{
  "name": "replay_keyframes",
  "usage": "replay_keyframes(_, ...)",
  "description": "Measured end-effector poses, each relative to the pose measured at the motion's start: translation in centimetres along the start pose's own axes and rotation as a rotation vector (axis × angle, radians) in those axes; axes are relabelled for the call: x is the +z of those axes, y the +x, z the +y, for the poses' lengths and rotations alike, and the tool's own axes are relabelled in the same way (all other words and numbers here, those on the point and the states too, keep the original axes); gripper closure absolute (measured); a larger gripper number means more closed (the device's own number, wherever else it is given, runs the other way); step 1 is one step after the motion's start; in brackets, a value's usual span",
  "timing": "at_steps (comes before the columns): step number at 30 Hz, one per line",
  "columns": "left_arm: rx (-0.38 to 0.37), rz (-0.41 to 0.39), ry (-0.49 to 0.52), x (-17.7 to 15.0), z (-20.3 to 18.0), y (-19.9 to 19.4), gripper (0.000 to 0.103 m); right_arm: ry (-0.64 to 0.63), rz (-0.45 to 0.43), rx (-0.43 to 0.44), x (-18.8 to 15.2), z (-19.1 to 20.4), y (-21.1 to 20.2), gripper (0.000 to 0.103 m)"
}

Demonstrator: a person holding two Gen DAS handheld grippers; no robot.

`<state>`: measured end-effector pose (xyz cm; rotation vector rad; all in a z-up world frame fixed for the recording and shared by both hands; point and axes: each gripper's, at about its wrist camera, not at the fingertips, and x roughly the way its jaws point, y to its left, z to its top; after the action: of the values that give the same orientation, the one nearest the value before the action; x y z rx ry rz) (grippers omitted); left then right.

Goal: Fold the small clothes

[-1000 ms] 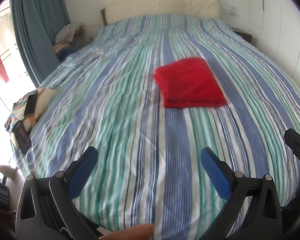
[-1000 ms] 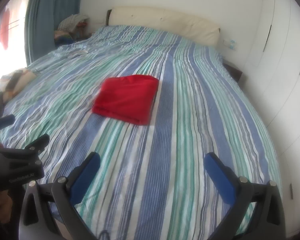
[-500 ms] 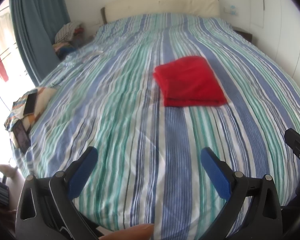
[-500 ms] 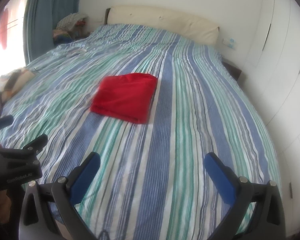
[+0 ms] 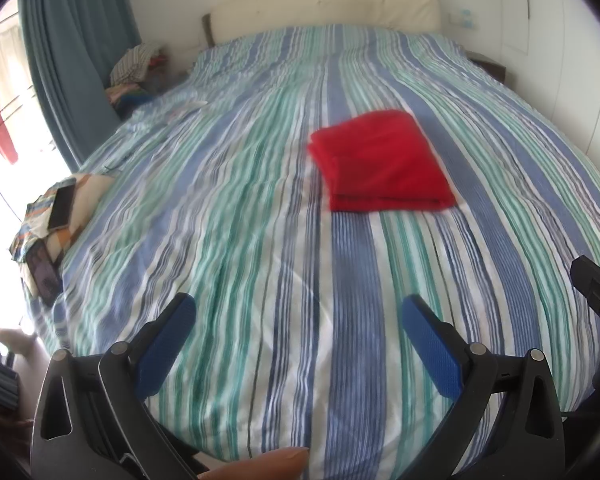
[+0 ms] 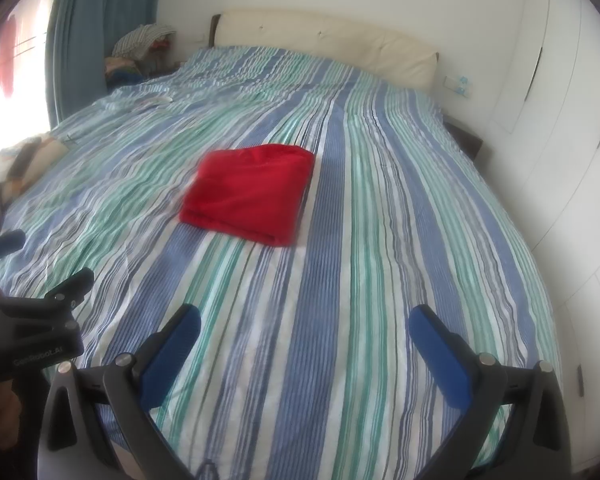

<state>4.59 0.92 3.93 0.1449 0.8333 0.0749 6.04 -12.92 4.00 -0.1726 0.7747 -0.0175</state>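
Observation:
A red garment (image 5: pixel 382 166) lies folded into a flat rectangle on the striped bed cover (image 5: pixel 240 220), near the middle of the bed. It also shows in the right wrist view (image 6: pixel 252 196). My left gripper (image 5: pixel 298 316) is open and empty, held over the foot of the bed, well short of the garment. My right gripper (image 6: pixel 306 322) is open and empty too, beside the left one and equally far back. Part of the left gripper's body (image 6: pixel 32 336) shows at the left edge of the right wrist view.
A cream headboard (image 5: pixel 324 8) stands at the far end. A pile of clothes (image 5: pixel 136 68) sits by the blue curtain (image 5: pixel 72 52). A patterned cloth with a phone (image 5: pixel 62 204) lies at the bed's left edge. White wardrobe doors (image 6: pixel 560 128) line the right side.
Both grippers have drifted slightly; the red garment sits a little higher in both views. Both grippers stay open and empty.

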Motion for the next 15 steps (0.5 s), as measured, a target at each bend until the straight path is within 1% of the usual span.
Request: replay_keyframes(15,-0.001,0.002,0.0,0.01,0.07,0.08,0.0,0.004,0.003,0.007,-0.16,0.23,0.06,0.001)
